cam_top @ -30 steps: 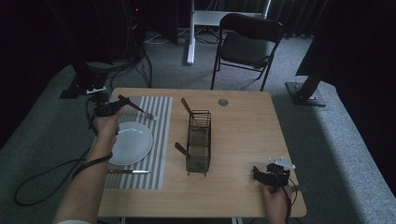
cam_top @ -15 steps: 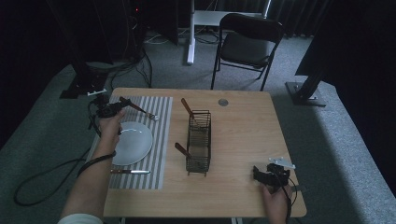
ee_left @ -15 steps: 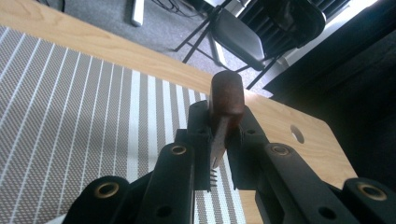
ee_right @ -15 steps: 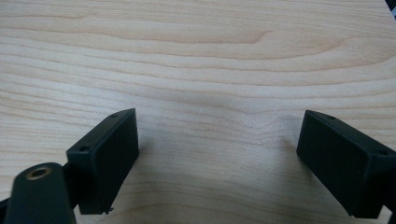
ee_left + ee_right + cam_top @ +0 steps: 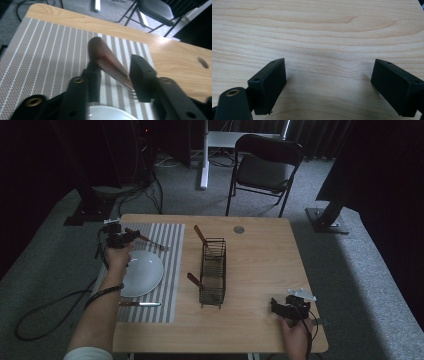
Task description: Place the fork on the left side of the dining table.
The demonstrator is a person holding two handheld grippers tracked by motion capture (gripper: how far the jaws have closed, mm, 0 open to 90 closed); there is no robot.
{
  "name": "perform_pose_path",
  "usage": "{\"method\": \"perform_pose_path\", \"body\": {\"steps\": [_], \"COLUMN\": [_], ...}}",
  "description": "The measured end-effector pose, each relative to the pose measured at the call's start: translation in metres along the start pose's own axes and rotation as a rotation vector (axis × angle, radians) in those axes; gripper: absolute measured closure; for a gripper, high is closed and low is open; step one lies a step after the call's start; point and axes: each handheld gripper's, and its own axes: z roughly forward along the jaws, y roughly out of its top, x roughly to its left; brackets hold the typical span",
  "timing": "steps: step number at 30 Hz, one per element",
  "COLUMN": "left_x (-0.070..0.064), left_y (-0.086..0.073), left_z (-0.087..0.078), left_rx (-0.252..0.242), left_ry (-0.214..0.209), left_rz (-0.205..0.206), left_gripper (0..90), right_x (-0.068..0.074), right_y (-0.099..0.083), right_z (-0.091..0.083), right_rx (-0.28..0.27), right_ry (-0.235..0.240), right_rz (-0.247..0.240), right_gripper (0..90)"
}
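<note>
Resting at the near right corner of the bench (image 5: 260,330), the right tongs (image 5: 278,306) sit with jaws spread wide and nothing between them, bare wood under them in the right gripper view. They are well apart from everything that matters here.

Farther in, a knife (image 5: 140,304) lies along the near edge of the striped mat (image 5: 170,270), a white plate (image 5: 142,272) sits on the mat beyond it, and a wire caddy (image 5: 212,270) stands mid-bench with two brown handles poking out.

At the far left corner, the left tongs (image 5: 113,72) are closed on the brown handle of a fork (image 5: 150,241), just past the plate's far rim. The fork's long axis runs from the tongs toward the caddy, its metal end hanging over the mat. I judge it is about to be set down beside the plate, so the left hand is the one placed to do it.
</note>
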Motion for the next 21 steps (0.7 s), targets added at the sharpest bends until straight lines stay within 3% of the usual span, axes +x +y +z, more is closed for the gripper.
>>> {"method": "perform_pose_path", "body": {"steps": [1, 4, 6, 8, 10, 12, 16, 19, 21], "left_x": [0.001, 0.006, 0.008, 0.012, 0.016, 0.020, 0.024, 0.030, 0.032], "left_y": [-0.001, -0.003, -0.007, -0.010, -0.013, -0.017, -0.022, -0.024, -0.026], "left_z": [0.002, 0.007, 0.009, 0.011, 0.012, 0.014, 0.017, 0.020, 0.021], "left_rx": [0.010, 0.054, 0.075, 0.092, 0.092, 0.110, 0.120, 0.127, 0.132], "left_ry": [0.012, -0.013, 0.007, 0.001, 0.017, -0.001, 0.006, 0.011, 0.022], "left_rz": [-0.012, -0.047, -0.023, -0.038, -0.059, -0.090, -0.091, -0.125, -0.116], "left_gripper": [56.5, 50.2, 49.5, 49.5, 49.5, 49.5, 49.5, 49.4, 46.7], "right_x": [0.000, 0.000, 0.000, 0.000, 0.000, 0.000, 0.000, 0.000, 0.000], "right_y": [0.000, 0.000, 0.000, 0.000, 0.000, 0.000, 0.000, 0.000, 0.000], "right_z": [0.000, 0.000, 0.000, 0.000, 0.000, 0.000, 0.000, 0.000, 0.000], "right_rx": [0.000, 0.000, 0.000, 0.000, 0.000, 0.000, 0.000, 0.000, 0.000], "right_ry": [0.000, 0.000, 0.000, 0.000, 0.000, 0.000, 0.000, 0.000, 0.000], "right_rz": [0.000, 0.000, 0.000, 0.000, 0.000, 0.000, 0.000, 0.000, 0.000], "right_gripper": [12.4, 12.4, 12.4, 12.4, 12.4, 12.4, 12.4, 12.4, 12.4]}}
